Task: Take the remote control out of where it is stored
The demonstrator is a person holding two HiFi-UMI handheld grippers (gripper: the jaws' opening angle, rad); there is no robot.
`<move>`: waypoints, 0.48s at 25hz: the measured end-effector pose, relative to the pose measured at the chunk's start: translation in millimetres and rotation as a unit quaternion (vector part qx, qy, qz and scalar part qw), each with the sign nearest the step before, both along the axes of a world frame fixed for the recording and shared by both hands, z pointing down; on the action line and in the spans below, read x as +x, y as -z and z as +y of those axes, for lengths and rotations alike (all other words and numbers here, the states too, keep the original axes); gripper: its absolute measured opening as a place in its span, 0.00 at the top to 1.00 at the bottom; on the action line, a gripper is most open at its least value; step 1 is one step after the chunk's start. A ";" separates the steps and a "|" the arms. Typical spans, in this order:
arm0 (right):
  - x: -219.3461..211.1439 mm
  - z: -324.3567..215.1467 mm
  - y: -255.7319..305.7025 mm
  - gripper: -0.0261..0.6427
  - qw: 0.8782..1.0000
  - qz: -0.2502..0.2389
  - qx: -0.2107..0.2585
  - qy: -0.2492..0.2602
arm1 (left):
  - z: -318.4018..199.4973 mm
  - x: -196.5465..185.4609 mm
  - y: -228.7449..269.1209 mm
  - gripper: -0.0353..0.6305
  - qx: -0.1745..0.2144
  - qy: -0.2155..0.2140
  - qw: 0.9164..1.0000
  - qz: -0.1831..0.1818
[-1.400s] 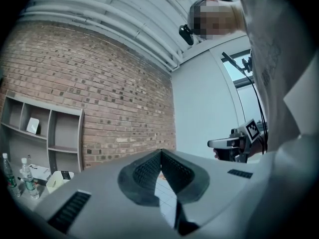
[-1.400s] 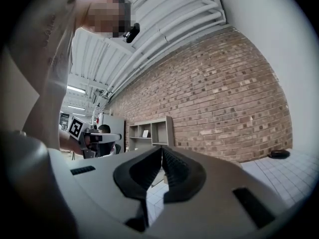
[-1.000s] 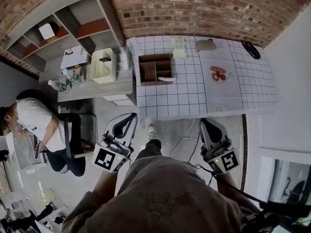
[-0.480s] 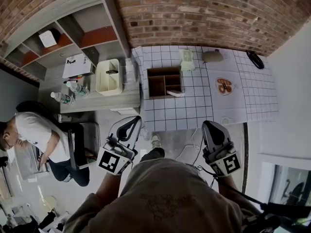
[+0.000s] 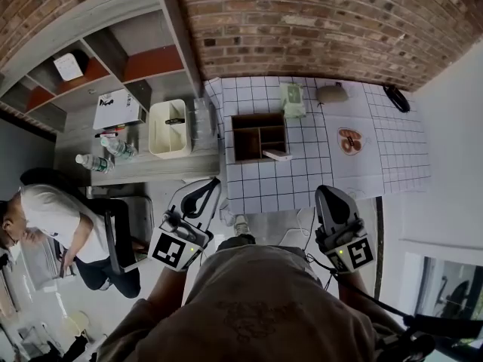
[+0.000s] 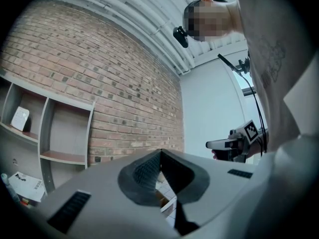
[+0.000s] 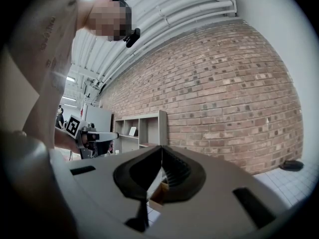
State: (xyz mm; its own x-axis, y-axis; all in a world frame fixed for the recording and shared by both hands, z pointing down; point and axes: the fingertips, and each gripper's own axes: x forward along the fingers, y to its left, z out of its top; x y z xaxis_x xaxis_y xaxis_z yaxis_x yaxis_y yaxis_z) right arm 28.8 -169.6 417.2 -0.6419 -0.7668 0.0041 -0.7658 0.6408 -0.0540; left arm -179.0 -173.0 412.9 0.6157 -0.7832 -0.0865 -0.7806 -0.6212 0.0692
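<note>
Jaws of the left gripper [image 5: 213, 182] and of the right gripper [image 5: 327, 191] are seen pressed together with nothing between them, and both tools are held side by side close to the person, at the near edge of the white gridded table [image 5: 302, 181]. Farther on this table a wooden box [image 5: 235, 137] with compartments is placed, and the remote control [image 5: 277, 155], a pale flat bar, is seen at its near right corner. Behind the table a brick wall [image 5: 317, 29] is seen.
</note>
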 end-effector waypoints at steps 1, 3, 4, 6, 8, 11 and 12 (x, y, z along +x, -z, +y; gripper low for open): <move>-2.5 -2.2 0.0 0.94 1.000 0.002 0.000 0.000 | -1.7 -1.5 -0.8 0.94 0.000 -0.002 1.000 0.001; -6.9 -6.8 0.3 0.94 1.000 0.005 0.001 0.001 | -5.1 -4.2 -2.8 0.94 -0.002 -0.005 1.000 0.002; -8.9 -8.9 0.3 0.94 1.000 0.007 0.001 0.001 | -6.9 -5.6 -3.7 0.94 -0.004 -0.005 1.000 0.003; -12.1 -12.2 -0.6 0.94 1.000 0.011 -0.001 0.001 | -10.2 -8.3 -5.0 0.94 -0.006 -0.005 1.000 0.005; -14.1 -13.3 -1.0 0.94 1.000 0.013 -0.003 0.001 | -11.4 -10.3 -5.8 0.94 -0.007 -0.005 1.000 0.008; -15.8 -13.2 -0.8 0.94 1.000 0.017 -0.002 0.003 | -11.0 -12.8 -6.6 0.94 -0.006 -0.004 1.000 0.010; -15.4 -13.5 -0.1 0.94 1.000 0.018 -0.001 0.003 | -11.2 -13.3 -6.3 0.94 -0.005 -0.003 1.000 0.010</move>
State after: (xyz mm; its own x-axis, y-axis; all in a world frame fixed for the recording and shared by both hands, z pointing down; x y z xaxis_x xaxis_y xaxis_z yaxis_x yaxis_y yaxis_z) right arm 13.4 -183.1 417.3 -0.6454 -0.7633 0.0279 -0.7638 0.6448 -0.0279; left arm -192.3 -184.2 419.2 0.6183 -0.7806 -0.0914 -0.7753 -0.6249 0.0919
